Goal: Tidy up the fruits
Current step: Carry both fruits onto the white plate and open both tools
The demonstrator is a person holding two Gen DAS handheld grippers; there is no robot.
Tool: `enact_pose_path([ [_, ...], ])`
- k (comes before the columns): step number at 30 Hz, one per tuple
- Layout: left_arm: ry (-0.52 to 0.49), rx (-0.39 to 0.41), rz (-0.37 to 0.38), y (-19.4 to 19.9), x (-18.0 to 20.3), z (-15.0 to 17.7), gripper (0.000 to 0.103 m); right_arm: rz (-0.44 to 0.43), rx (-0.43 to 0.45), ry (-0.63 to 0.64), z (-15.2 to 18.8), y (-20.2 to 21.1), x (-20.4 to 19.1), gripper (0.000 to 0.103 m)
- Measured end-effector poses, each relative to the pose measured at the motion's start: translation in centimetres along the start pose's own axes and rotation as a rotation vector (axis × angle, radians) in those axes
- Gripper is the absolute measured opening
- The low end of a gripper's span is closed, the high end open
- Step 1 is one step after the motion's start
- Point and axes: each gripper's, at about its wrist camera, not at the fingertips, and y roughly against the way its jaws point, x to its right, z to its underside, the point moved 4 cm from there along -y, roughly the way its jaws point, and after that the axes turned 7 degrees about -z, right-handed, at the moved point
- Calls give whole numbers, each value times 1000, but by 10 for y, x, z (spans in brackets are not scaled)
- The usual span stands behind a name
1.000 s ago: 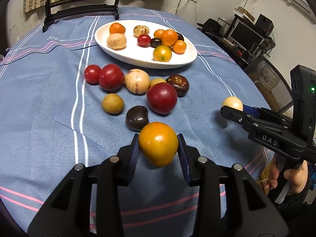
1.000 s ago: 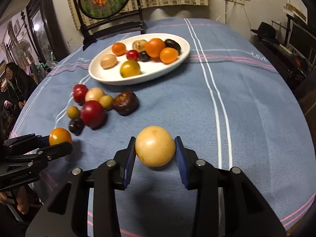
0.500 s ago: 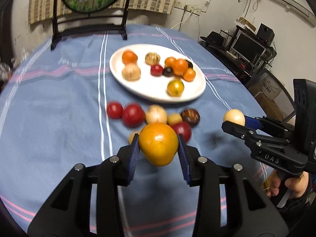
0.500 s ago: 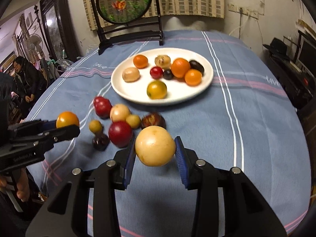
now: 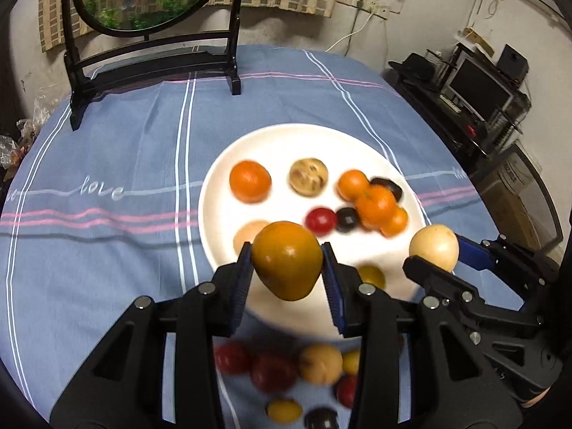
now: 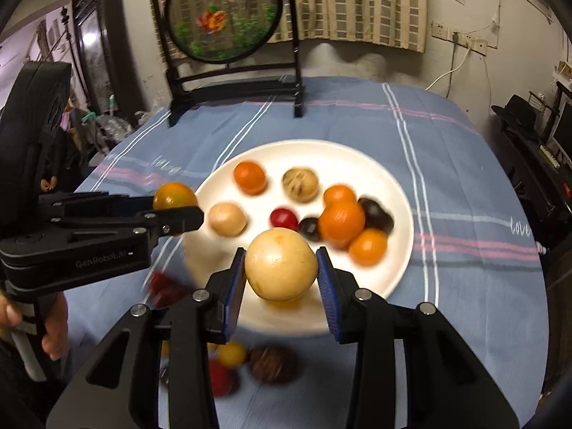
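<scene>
Round table, blue striped cloth (image 5: 107,164); framed goldfish screen (image 6: 225,14) at far edge. White plate (image 6: 393,186) with mixed fruit. Left gripper (image 5: 287,264) clamped on orange fruit (image 5: 286,259); right gripper (image 6: 280,266) clamped on pale yellow fruit (image 6: 280,262), both held over the plate's near rim.

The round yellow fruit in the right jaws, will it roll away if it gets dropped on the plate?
Probably. The round pale-yellow fruit looks smooth and ball-shaped, so it could roll. The white oval plate looks shallow, so its rim may barely stop it. Fruits already there, like the big orange one, might block it.
</scene>
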Motion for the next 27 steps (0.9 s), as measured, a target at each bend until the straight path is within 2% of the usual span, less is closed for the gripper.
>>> enact_pose_path([
  [9,32,-62,-34,-54,-12,-38,39,5,-45,31,-34,-59,17,39],
  [12,47,-55,-57,-61,-15,-44,63,19,-59,29,-39,-73,23,44],
  [13,52,-43,-67,-60,-17,-46,63,36,-47,26,-40,-71,25,46],
  [15,51,-25,-63,-54,-20,-49,63,55,-35,20,-40,-62,28,60],
  [16,54,-17,-61,-50,-21,-49,63,61,-25,13,-40,-53,30,61],
  [20,57,39,-33,-13,-24,-34,64,42,-13,-48,-27,-14,35,62],
  [23,45,80,-9,19,-22,-10,67,0,-31,-109,2,12,36,63],
  [27,45,103,25,47,-16,27,67,-3,-18,-149,40,34,29,68],
])
